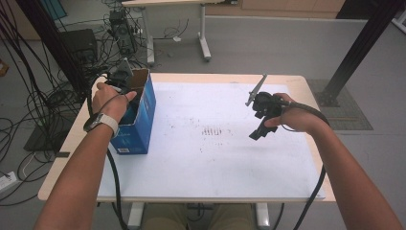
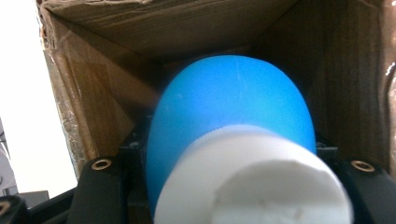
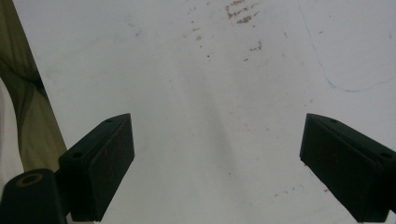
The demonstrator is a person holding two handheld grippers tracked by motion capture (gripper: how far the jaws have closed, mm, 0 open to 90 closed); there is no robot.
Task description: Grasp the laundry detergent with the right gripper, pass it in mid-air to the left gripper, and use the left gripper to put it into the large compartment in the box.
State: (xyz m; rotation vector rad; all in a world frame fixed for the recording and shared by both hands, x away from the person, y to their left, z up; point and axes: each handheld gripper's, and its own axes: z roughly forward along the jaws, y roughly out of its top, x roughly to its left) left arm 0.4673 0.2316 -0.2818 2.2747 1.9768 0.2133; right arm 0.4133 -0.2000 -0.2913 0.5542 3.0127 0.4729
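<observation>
Left gripper (image 1: 125,86) clamped on one blue bottle (image 2: 231,121) with a white cap (image 2: 254,179), held down inside the single open cardboard box (image 1: 141,112) at the table's (image 1: 210,167) left edge; right gripper (image 3: 217,168) spread wide, empty, above the bare white tabletop.

At the worktop's left edge stands a box (image 1: 136,125), blue outside with bare brown cardboard inside. A bright blue bottle (image 2: 231,116) with a white cap (image 2: 254,182) lies within. The white worktop (image 1: 215,158) carries brownish specks at its middle.
</observation>
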